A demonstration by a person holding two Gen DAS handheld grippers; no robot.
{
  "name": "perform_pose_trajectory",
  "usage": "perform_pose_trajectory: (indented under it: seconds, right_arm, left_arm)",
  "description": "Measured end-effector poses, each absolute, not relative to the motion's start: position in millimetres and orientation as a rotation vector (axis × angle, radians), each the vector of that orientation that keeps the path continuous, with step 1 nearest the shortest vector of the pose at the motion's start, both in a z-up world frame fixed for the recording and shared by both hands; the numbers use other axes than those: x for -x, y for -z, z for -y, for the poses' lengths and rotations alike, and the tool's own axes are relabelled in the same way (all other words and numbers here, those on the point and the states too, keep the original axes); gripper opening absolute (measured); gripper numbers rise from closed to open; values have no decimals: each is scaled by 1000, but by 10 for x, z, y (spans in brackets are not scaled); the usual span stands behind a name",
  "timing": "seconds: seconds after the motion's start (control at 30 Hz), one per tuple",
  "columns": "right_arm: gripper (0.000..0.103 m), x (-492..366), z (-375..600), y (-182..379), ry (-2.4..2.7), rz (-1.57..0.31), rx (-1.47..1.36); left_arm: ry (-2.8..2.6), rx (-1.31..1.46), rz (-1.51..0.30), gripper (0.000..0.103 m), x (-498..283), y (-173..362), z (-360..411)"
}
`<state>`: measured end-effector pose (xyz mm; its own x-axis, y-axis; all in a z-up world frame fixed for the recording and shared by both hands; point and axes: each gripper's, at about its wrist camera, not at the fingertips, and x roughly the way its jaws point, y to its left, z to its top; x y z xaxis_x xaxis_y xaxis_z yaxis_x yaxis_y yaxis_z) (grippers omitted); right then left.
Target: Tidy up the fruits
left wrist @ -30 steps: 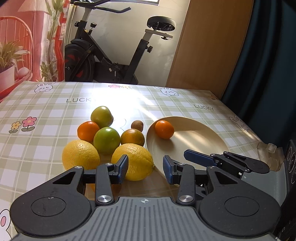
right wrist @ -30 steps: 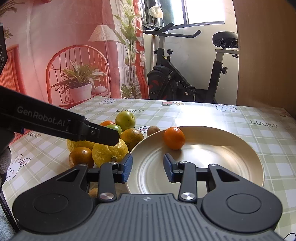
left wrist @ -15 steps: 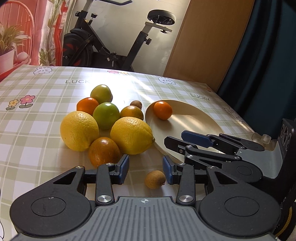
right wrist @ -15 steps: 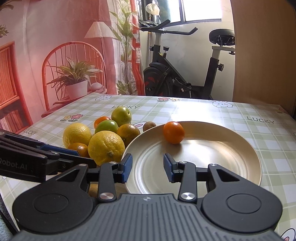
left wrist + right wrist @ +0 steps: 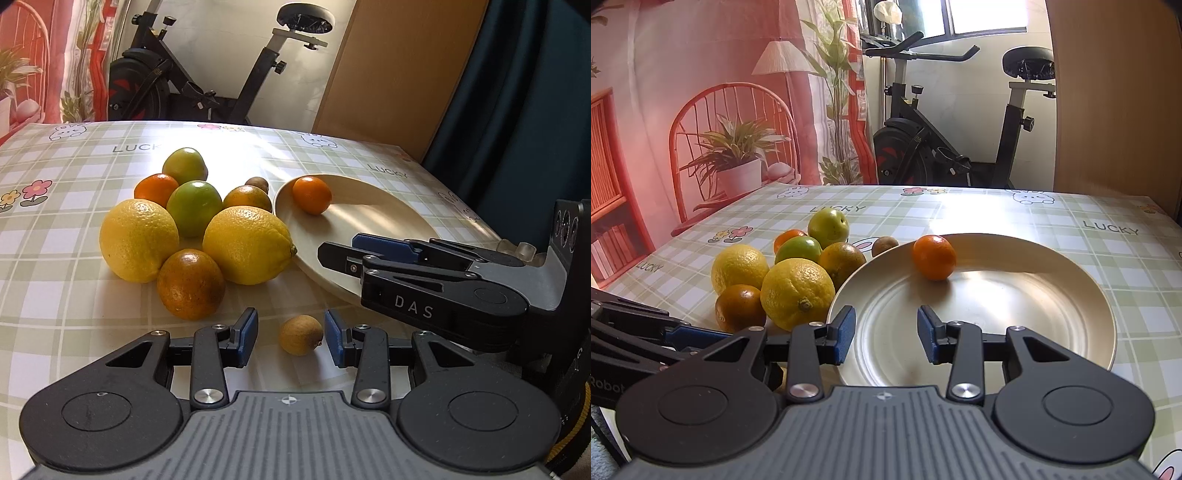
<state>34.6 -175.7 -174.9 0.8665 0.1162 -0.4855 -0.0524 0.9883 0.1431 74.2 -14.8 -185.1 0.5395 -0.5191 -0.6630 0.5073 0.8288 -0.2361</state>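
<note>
Closing in on the small brown fuzzy kiwi [image 5: 300, 335] lying on the green checked tablecloth [image 5: 55, 236], between the parted, non-touching blue pads of the left gripper [image 5: 290, 332]. Next, probably: squeeze gently, lift, carry to the round cream plate [image 5: 1052, 295]. Tilted downward. Right gripper [image 5: 886, 334] open, empty, over the plate's near rim.

A table under a glossy green-checked cloth [image 5: 55, 236] printed with flowers, rabbits and "LUCKY"; on it a round beige plate [image 5: 388, 218], a cluster of yellow, green and orange citrus fruits [image 5: 192, 221], and a small brown kiwi [image 5: 300, 335] apart.
</note>
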Motion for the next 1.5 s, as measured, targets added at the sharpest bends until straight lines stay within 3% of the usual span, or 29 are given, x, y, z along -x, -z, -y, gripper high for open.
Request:
perform_pose_trajectory:
  seconds: [0.2,0.27,0.93,1.17,1.5]
  right_arm:
    - [40,-347,1772,1752,-89,-515,-137]
    - [40,-346,1772,1753,-90,-515,-137]
    - [40,-330,1742,1725,-72,-509,-122]
    - [23,-377,1767,1556,-79,-496,-122]
    - [21,-1012,1772,1232,-116,-503,-46]
  left_arm:
    - [623,21,-810,41,-739,1901,153]
    - [628,5,-813,27,-732,1909,183]
    - [560,39,-729,27,-731,1792,79]
    - [557,128,-650,27,-743,1607,-41]
    - [440,228,-590,27,-903,1514,-318]
